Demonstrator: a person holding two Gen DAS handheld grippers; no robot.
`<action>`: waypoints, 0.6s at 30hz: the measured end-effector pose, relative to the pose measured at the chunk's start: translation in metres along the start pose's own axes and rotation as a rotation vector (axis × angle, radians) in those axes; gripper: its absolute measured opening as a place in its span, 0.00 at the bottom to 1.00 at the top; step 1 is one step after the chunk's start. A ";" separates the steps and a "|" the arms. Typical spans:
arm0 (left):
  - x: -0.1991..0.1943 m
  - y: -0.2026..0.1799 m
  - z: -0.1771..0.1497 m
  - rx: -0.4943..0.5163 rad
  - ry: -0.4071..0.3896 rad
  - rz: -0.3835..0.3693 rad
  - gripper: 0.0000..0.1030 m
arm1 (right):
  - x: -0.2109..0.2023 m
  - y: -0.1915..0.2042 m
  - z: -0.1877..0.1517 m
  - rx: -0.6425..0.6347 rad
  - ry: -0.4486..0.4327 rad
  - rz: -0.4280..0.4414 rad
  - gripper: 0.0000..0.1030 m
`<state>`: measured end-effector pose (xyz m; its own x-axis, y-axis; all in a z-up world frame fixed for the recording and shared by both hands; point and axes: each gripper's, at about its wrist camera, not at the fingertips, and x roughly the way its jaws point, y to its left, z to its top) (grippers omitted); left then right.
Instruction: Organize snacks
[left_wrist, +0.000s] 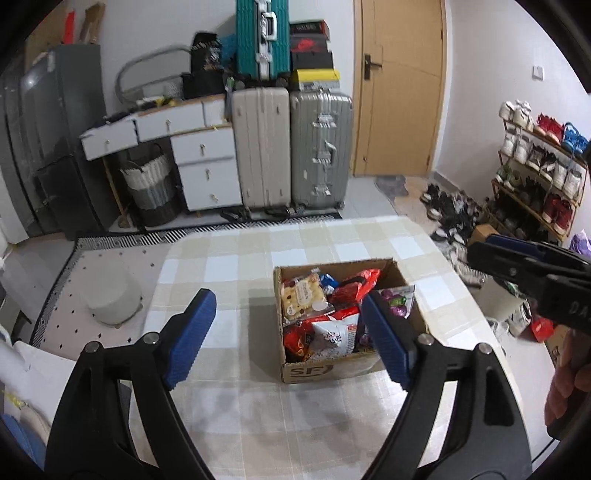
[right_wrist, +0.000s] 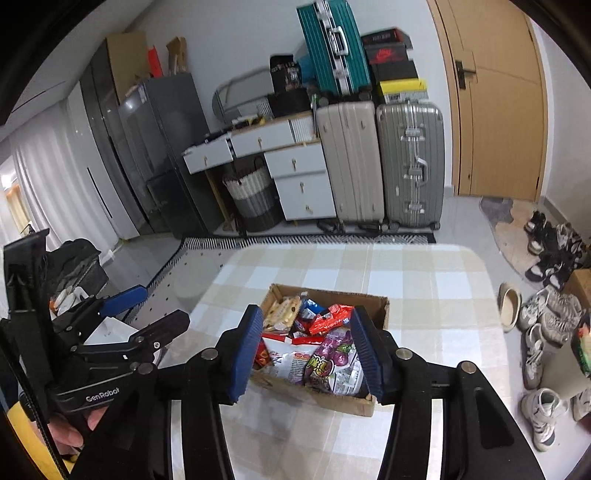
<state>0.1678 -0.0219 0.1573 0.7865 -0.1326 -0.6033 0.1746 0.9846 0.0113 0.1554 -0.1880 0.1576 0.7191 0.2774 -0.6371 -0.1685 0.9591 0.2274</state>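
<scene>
**Snacks boxed, both of our grippers empty above the table**

We hold the left gripper (left_wrist: 288, 332) with its blue ribbed pads spread wide and nothing between them; the right gripper (right_wrist: 306, 354) is also released, its jaws apart and empty. Both hang above the table, angled down at the open brown cardboard box (left_wrist: 325, 367), which sits on the beige-and-white checked tablecloth (left_wrist: 229, 266) near the table's middle, within reach of either hand.

The snack packets lie inside the box, heaped loosely: a clear biscuit pack (left_wrist: 301, 299) at the back left, red wrappers (left_wrist: 354, 286), a white-and-red bag (left_wrist: 332, 332) in front, and a purple bag (right_wrist: 332, 363) on the right. No packet lies loose on the cloth, so we judge the gathering nearly or wholly done.

The box front reads "SF". The left gripper's body, seen from the right wrist, reads "GenRobot". Print on the packets is too small to read.
</scene>
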 end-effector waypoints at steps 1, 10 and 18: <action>-0.011 -0.002 -0.002 0.003 -0.020 0.008 0.78 | -0.010 0.002 -0.001 -0.001 -0.015 -0.003 0.59; -0.099 -0.006 -0.033 -0.027 -0.082 0.035 0.83 | -0.099 0.025 -0.018 0.003 -0.125 0.011 0.79; -0.192 0.004 -0.079 -0.031 -0.228 0.077 0.99 | -0.179 0.045 -0.061 -0.003 -0.273 0.016 0.90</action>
<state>-0.0290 0.0165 0.2102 0.9105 -0.0763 -0.4063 0.0940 0.9953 0.0238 -0.0224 -0.1912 0.2371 0.8716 0.2672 -0.4111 -0.1827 0.9551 0.2333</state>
